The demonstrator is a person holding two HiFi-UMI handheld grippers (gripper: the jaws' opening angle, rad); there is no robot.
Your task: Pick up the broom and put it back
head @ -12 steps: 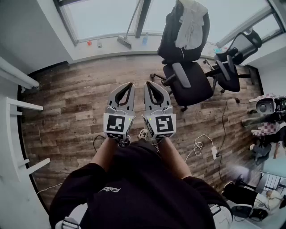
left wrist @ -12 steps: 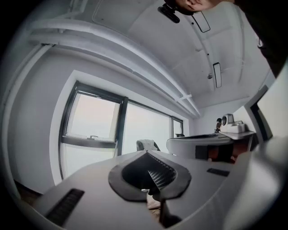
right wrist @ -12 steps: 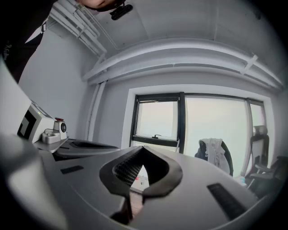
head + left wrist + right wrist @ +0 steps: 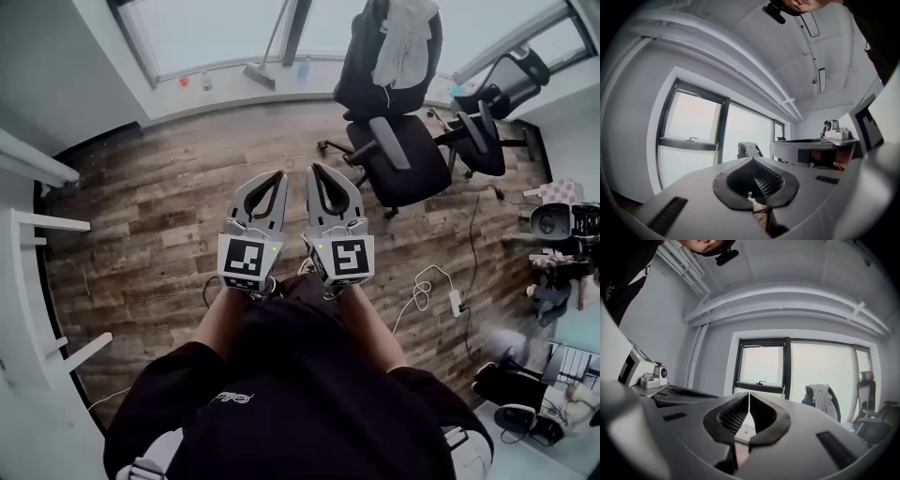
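Holding left gripper (image 4: 275, 175) and right gripper (image 4: 315, 169) level, side by side, both jaws together on nothing | broom (image 4: 262, 77) leans on the window (image 4: 216, 28) at the far edge of the floor (image 4: 141, 216), well apart from us | we judge: closed only for walking, approach comes first

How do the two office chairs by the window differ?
The draped chair has a white garment hanging over its backrest; the backrest of the corner chair is bare. The draped chair stands closer to the broom leaning at the window; the corner chair sits further right, nearer the room's corner. Both are black, have armrests and stand on the wooden floor.
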